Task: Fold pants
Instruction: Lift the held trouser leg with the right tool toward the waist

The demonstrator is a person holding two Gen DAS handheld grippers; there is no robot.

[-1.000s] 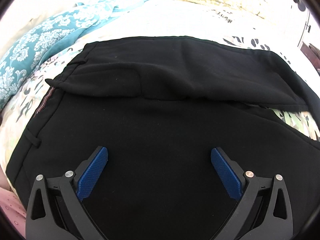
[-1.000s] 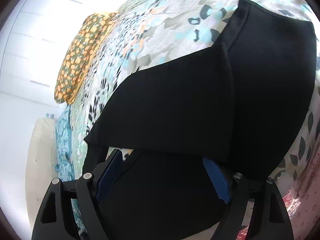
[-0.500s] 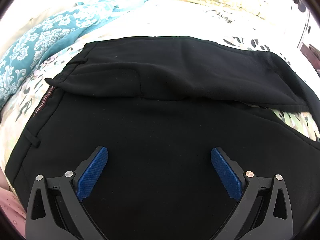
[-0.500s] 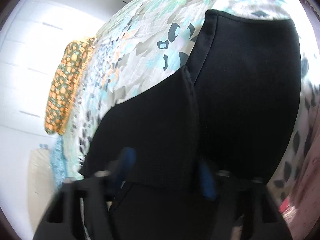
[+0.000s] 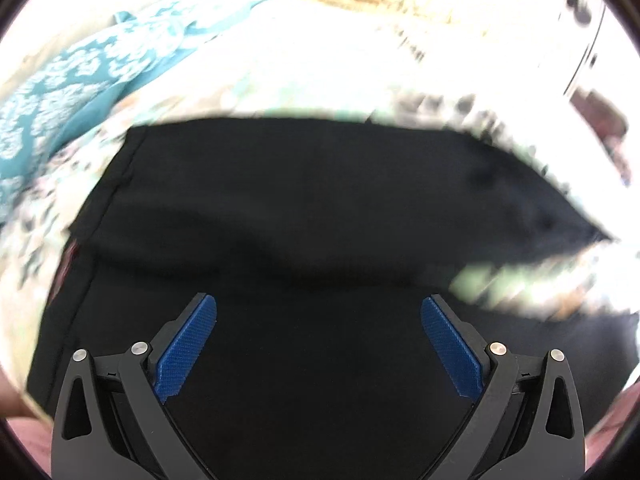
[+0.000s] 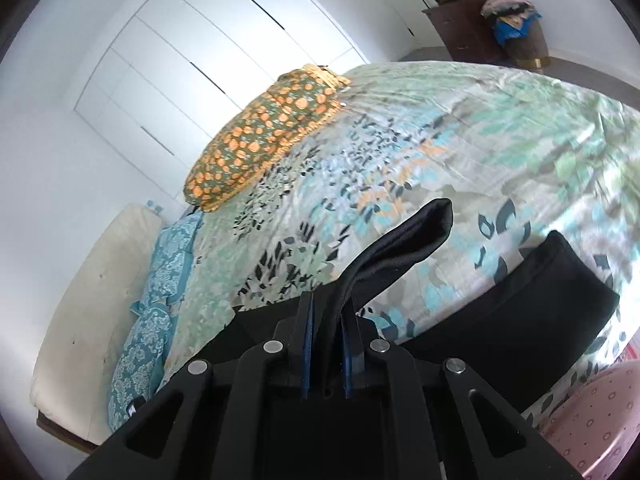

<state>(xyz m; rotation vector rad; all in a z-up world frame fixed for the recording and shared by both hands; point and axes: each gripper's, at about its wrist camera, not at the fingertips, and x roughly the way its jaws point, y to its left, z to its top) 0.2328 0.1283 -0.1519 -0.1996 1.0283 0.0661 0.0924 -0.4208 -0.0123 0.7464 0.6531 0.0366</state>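
Observation:
Black pants (image 5: 304,208) lie on a floral bedspread (image 5: 328,80), filling most of the blurred left wrist view. My left gripper (image 5: 318,340) is open, its blue pads (image 5: 188,344) spread wide just above the black cloth, holding nothing. My right gripper (image 6: 329,344) is shut on a fold of the pants (image 6: 404,244), which rises between its fingers and points up over the bed. The other black part of the pants (image 6: 532,300) lies flat on the bedspread (image 6: 460,128) to the right.
An orange-dotted green pillow (image 6: 260,132) lies at the bed's far side. Teal patterned pillows (image 6: 160,276) lie by a cream headboard (image 6: 80,312), and also show in the left wrist view (image 5: 76,84). White wardrobe doors (image 6: 192,44) and a dark dresser (image 6: 464,28) stand beyond.
My right gripper has closed on a fold of the pants and lifted it, tilting its view up toward the room. The left gripper stays open; its view has shifted and blurred.

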